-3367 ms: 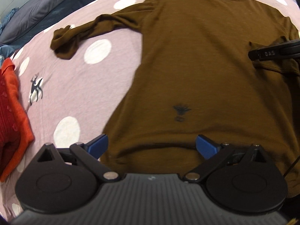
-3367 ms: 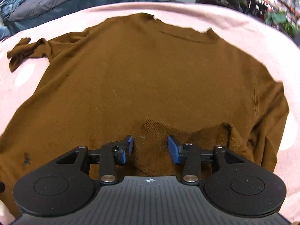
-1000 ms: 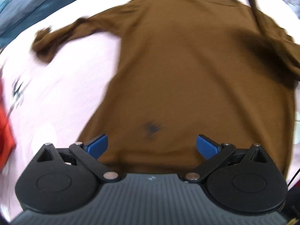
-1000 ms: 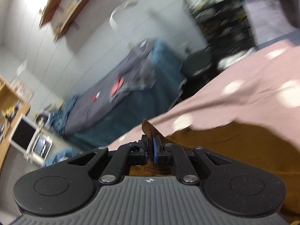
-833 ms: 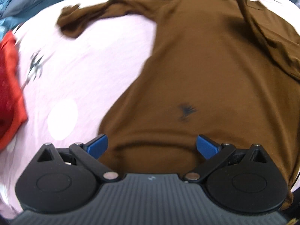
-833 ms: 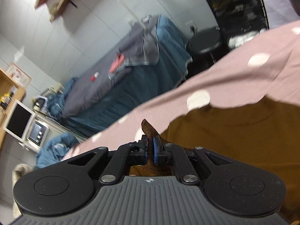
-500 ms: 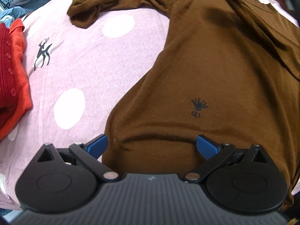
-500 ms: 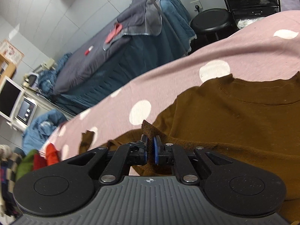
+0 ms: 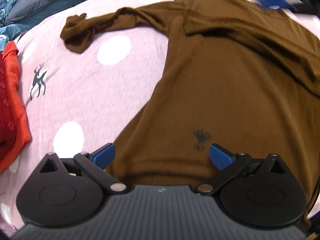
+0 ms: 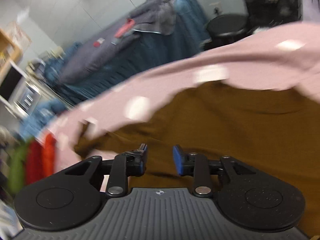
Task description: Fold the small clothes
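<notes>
A brown shirt [image 9: 230, 92] with long sleeves lies flat on a pink sheet [image 9: 84, 92] with white dots and a little deer; it has a small dark mark [image 9: 201, 138] near its bottom edge; one sleeve [image 9: 104, 26] stretches out to the side with a crumpled end; the other sleeve [image 9: 260, 34] is folded across the chest. A red and orange cloth [image 9: 12, 108] sits at the edge of the sheet.

The left gripper [image 9: 162, 157] hangs over the bottom edge of the shirt with its blue fingers [image 9: 104, 156] spread wide and nothing between them. The right gripper [image 10: 160, 158] is over the shirt near the neck; its jaws are opening and no cloth is pinched between them.

A second ago the right gripper was shut tight on the end of that sleeve and held it up in the air; now the sleeve is let go and lies on the shirt; the left gripper has stayed wide the whole time.
</notes>
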`<state>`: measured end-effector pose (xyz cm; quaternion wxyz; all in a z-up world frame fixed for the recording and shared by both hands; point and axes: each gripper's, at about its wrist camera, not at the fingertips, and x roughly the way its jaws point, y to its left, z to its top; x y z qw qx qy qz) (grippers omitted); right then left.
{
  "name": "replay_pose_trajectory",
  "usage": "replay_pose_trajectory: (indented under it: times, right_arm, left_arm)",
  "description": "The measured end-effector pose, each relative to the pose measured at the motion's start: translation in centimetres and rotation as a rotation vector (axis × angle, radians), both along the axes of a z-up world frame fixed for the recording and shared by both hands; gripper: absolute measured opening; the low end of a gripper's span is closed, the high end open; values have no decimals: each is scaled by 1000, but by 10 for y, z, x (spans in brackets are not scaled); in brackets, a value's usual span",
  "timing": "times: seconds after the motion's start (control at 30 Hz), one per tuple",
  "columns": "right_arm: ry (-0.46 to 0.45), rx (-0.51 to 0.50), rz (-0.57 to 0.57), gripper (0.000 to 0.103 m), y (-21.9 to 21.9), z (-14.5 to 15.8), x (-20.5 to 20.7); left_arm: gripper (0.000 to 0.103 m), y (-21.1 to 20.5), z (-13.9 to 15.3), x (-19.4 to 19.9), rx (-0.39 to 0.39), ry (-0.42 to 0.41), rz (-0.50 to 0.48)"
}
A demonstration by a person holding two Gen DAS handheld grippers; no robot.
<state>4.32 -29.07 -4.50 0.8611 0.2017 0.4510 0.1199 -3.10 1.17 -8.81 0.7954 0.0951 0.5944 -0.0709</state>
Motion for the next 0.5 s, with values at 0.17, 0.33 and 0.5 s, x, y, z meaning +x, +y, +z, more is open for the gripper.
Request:
replay_pose_trajectory:
  times: [0.17, 0.33, 0.5]
  right_arm:
    - [38, -205, 10, 28, -55, -12, -69]
    - [103, -321, 3, 28, -83, -35, -126]
    - [193, -293, 10, 29, -89, -41, -166]
  left_arm:
    - [102, -16, 4, 26, -51, -11, -28]
    - [99, -42, 2, 65, -110, -13, -27]
    - [99, -77, 8, 106, -117, -73, -54]
